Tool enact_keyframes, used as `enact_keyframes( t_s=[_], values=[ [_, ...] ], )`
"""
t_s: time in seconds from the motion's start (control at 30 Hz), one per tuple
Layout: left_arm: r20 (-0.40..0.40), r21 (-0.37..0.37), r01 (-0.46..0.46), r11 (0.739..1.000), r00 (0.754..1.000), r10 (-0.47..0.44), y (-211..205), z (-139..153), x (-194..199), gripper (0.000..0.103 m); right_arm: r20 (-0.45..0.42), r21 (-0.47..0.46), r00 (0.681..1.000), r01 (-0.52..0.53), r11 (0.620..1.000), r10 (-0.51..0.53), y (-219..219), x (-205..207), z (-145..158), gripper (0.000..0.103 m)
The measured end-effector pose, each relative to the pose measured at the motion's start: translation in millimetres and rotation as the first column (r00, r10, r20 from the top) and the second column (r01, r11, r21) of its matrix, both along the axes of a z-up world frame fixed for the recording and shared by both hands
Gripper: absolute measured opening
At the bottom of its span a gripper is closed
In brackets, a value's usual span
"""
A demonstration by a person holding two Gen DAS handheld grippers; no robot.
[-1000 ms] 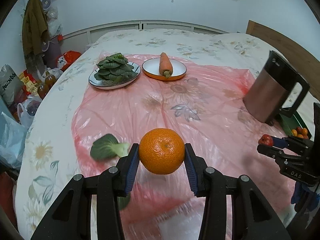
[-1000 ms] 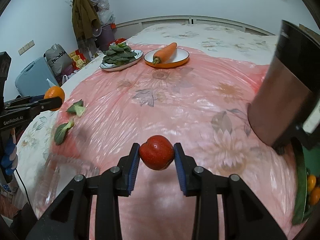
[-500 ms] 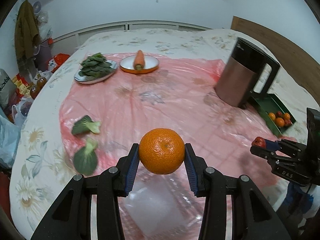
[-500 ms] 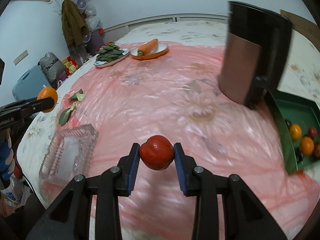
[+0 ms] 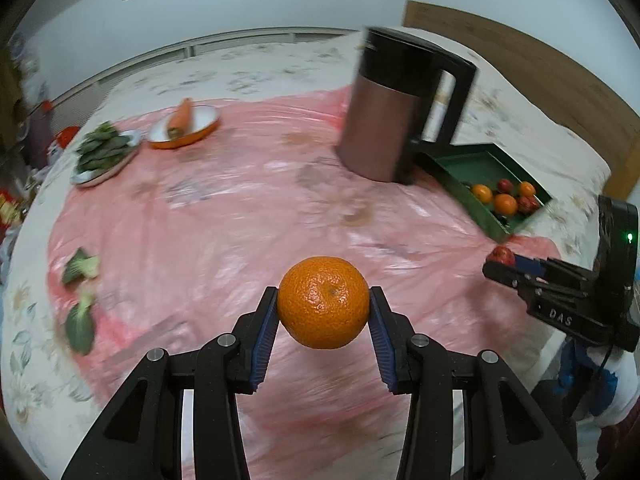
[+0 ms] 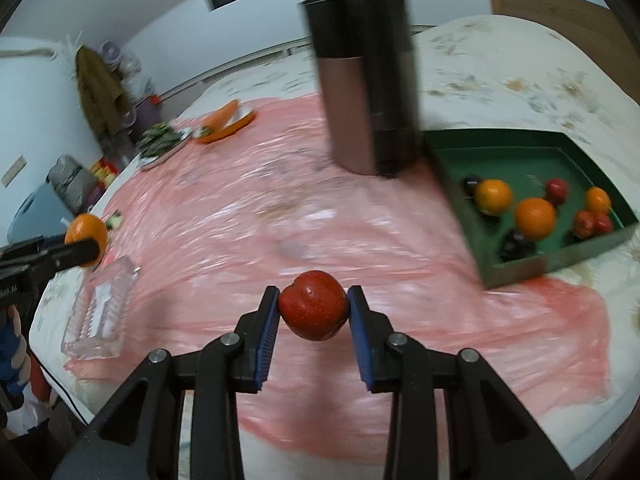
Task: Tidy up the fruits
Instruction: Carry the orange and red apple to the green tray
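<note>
The left hand-held gripper (image 5: 323, 304) clamps a mandarin orange (image 5: 323, 302) between its blue pads, above a pink plastic sheet (image 5: 240, 216) spread over a bed (image 5: 280, 64). At the right edge the right hand-held gripper (image 5: 498, 264) pinches a small red fruit (image 5: 502, 255). Beyond it a green tray (image 5: 472, 160) holds oranges and red fruits, just beside a copper-coloured kettle (image 5: 380, 124). Far left, a plate of leafy greens (image 5: 102, 152) and a carrot (image 5: 180, 118) on an orange-rimmed plate (image 5: 200, 132); two loose greens (image 5: 80, 268) lie nearer.
</note>
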State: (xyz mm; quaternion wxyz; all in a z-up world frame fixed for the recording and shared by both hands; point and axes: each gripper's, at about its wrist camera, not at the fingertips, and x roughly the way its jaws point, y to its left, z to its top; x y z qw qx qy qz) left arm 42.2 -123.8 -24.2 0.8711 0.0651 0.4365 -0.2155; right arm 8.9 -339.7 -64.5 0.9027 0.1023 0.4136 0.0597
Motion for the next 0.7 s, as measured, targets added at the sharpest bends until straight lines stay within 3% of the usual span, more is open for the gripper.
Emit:
enact_keyframes(
  t_s=[0.43, 0.7],
  values=[
    [-0.058, 0.009, 0.185, 0.983, 0.981, -0.184, -139, -23, 16, 0.039, 0.040, 0.008, 0.981, 0.190, 0.982, -0.191, -130, 12, -1, 0.031],
    [-0.055, 0.015, 0.278, 0.960, 0.959, -0.277, -221, -26, 39, 0.039, 0.053, -0.004, 0.969, 0.241, 0.971, -0.240, -186, 32, -8, 0.031]
  ],
)
